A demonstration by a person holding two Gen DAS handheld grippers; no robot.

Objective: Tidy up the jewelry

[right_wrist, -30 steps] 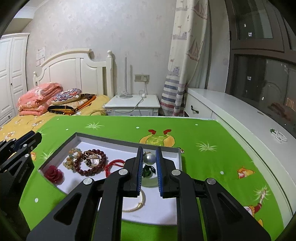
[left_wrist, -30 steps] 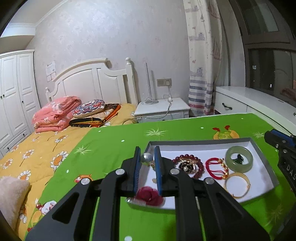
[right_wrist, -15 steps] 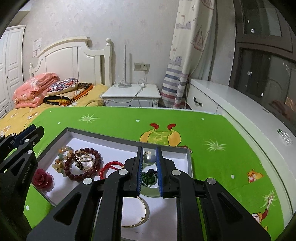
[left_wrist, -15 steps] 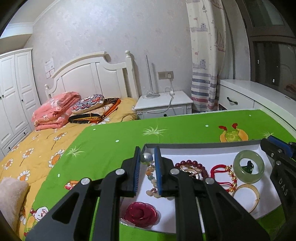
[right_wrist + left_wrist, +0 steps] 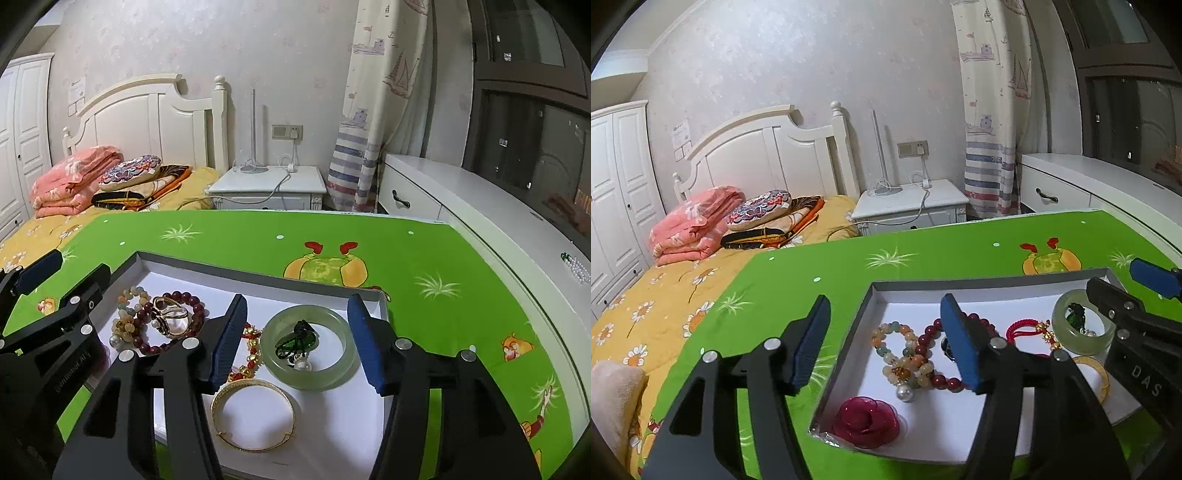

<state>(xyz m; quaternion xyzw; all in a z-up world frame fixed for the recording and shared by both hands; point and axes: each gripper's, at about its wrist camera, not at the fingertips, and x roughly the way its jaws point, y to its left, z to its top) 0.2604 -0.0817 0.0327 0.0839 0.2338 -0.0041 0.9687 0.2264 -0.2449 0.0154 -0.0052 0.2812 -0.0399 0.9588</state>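
LEFT WRIST VIEW
Left gripper: jaws parted and opening, nothing pinched between the blue pads; one finger stands over the green cloth, the other over the tray.
Tray: shallow grey-walled box with a white floor, lying on the cloth.
Pearl earring: lies loose on the tray floor, touching the pale bead bracelet, just beyond the red fabric rose.
Dark red bead bracelet: beside the pale one, partly hidden by the right-hand finger.
Red cord bracelet: between the dark beads and the jade bangle.
Right gripper: enters at the right edge, over the tray's far corner.

RIGHT WRIST VIEW
Right gripper: jaws apart and opening, pads clear of everything; the jade bangle lies on the tray floor below the gap.
Second pearl earring: rests inside the bangle ring, next to a dark green pendant.
Gold bangle: flat on the floor, nearer the camera than the jade one.
Bead bracelets: at the tray's left end, a gold ring lying on them.
Left gripper: at the left edge, fingers spread.
Tray: on the green cloth.
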